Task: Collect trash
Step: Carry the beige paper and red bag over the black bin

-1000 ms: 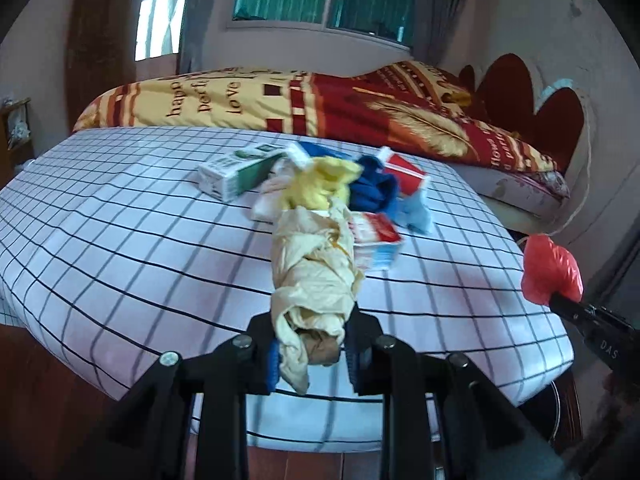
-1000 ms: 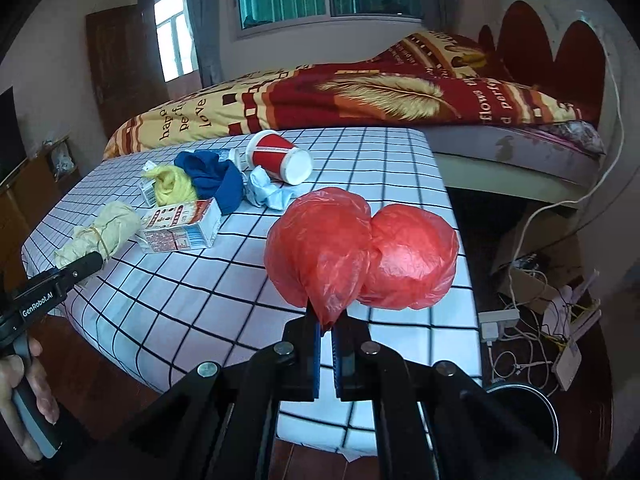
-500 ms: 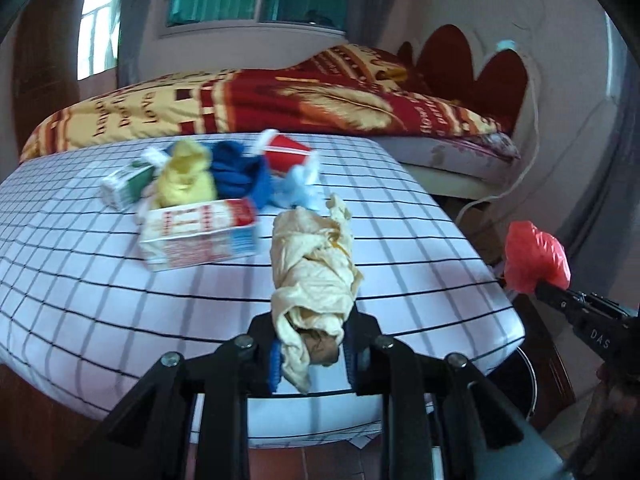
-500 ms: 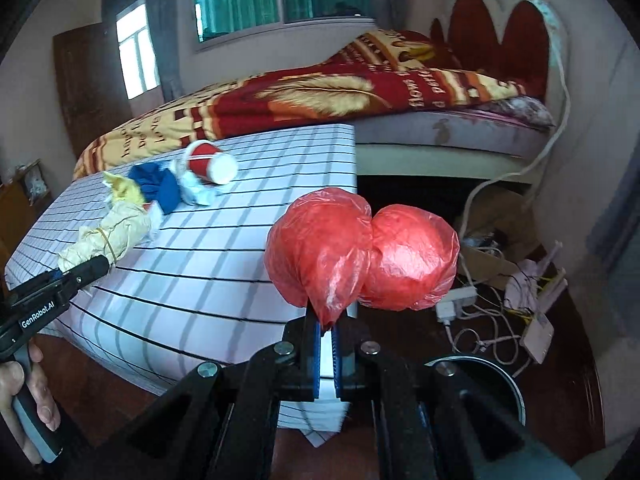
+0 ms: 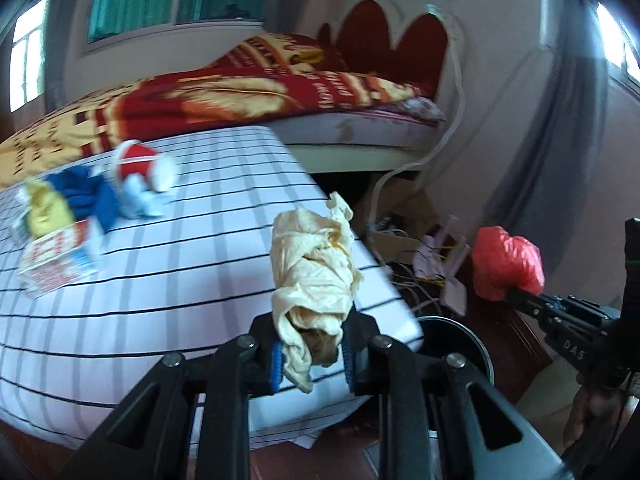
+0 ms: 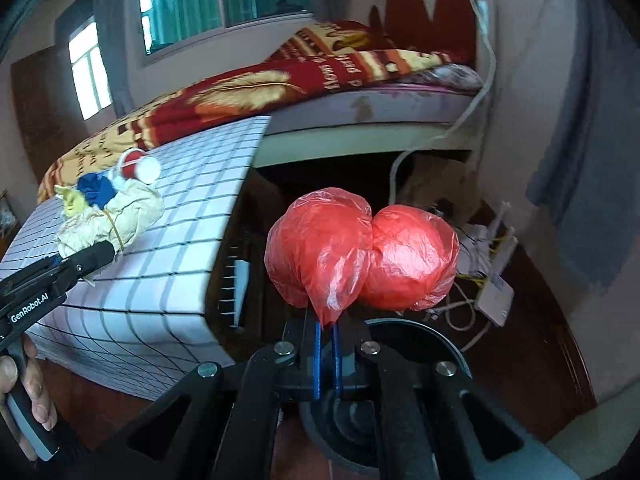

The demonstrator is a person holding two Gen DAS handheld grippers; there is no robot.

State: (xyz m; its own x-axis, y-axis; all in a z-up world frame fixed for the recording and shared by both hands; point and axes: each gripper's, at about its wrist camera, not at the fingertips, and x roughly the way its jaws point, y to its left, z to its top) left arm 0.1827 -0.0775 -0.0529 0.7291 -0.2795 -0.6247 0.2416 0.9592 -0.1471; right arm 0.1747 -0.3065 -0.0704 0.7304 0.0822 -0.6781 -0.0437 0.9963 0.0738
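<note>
Both claws have swung right, off the bench toward the bin. Left claw [image 5: 311, 354] clenched on the cream wad [image 5: 314, 268], over the bench [image 5: 168, 280] edge. Right claw [image 6: 327, 354] clamps the red bag [image 6: 360, 256] above the bin [image 6: 416, 330]. Cup [image 5: 140, 162] and carton [image 5: 54, 258] lie on the checked bench; bed [image 5: 248, 96] beyond. Both claws tilt downward.
</note>
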